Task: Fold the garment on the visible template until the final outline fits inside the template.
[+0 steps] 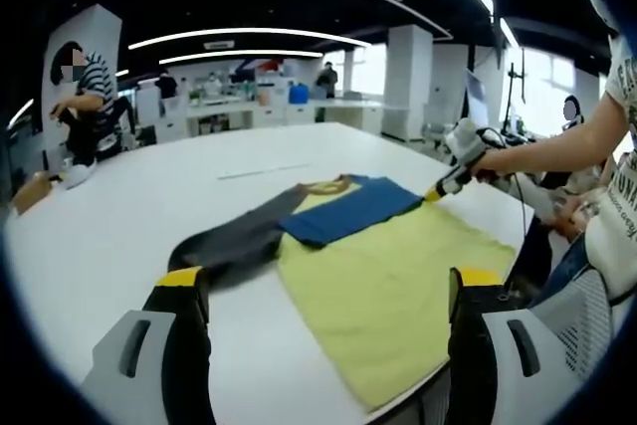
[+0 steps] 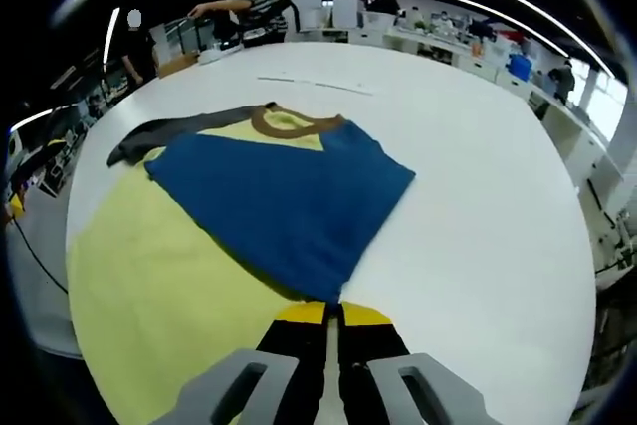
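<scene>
My left gripper (image 1: 323, 291) hangs with its jaws spread wide apart and nothing between the yellow-tipped fingers (image 1: 181, 278). My right gripper (image 2: 332, 316) has its jaws pressed together, tips meeting. In the left gripper view it sits ahead and to the right of my left jaws, held in a hand (image 1: 498, 160) on an outstretched arm.

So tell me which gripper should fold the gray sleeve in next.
Left, probably. The left gripper is open and free, and the gray sleeve lies just ahead of its jaws. The right gripper is shut at the edge of the blue sleeve, across the shirt.
</scene>
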Available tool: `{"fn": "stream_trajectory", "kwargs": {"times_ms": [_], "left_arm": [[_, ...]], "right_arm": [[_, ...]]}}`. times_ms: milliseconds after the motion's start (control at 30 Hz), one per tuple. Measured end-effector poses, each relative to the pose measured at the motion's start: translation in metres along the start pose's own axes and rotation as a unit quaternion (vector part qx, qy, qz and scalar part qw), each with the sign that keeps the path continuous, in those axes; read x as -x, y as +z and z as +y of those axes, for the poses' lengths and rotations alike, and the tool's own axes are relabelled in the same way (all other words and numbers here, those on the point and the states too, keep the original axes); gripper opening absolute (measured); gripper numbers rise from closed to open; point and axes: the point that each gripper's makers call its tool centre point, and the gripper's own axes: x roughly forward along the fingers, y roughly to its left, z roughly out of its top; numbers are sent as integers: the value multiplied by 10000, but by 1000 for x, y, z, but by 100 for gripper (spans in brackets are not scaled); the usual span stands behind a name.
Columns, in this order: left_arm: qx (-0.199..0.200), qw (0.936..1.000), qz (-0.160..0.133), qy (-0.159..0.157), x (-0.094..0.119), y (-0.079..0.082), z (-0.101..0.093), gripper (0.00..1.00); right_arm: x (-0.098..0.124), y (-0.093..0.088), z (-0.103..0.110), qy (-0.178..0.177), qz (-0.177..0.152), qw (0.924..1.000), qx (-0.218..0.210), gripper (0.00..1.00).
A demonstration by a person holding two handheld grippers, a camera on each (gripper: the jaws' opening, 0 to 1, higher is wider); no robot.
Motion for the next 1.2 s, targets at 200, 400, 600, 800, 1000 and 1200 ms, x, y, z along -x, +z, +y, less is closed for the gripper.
{"fn": "stream_trajectory", "kwargs": {"times_ms": [200, 400, 600, 800, 1000, 1200], "left_arm": [[6, 10000, 17, 13, 2, -1, 2, 97], [12, 10000, 44, 33, 2, -2, 4, 97], [17, 10000, 77, 54, 1, -3, 4, 97], [30, 9999, 110, 99, -1, -6, 9, 97], [40, 9998, 103, 137, -2, -6, 11, 97], [34, 9997, 104, 223, -5, -6, 18, 97]], "right_arm": [[1, -2, -6, -60, 12, 10000, -16, 0], [2, -4, -14, -93, 20, 9999, -45, 0], [5, -6, -21, -100, 20, 9999, -120, 0], [10, -4, -20, 78, -145, 9987, -487, 3], [22, 16, -16, 372, -749, 9933, -802, 34], [37, 32, 2, 759, -1188, 9872, -740, 59]]}}
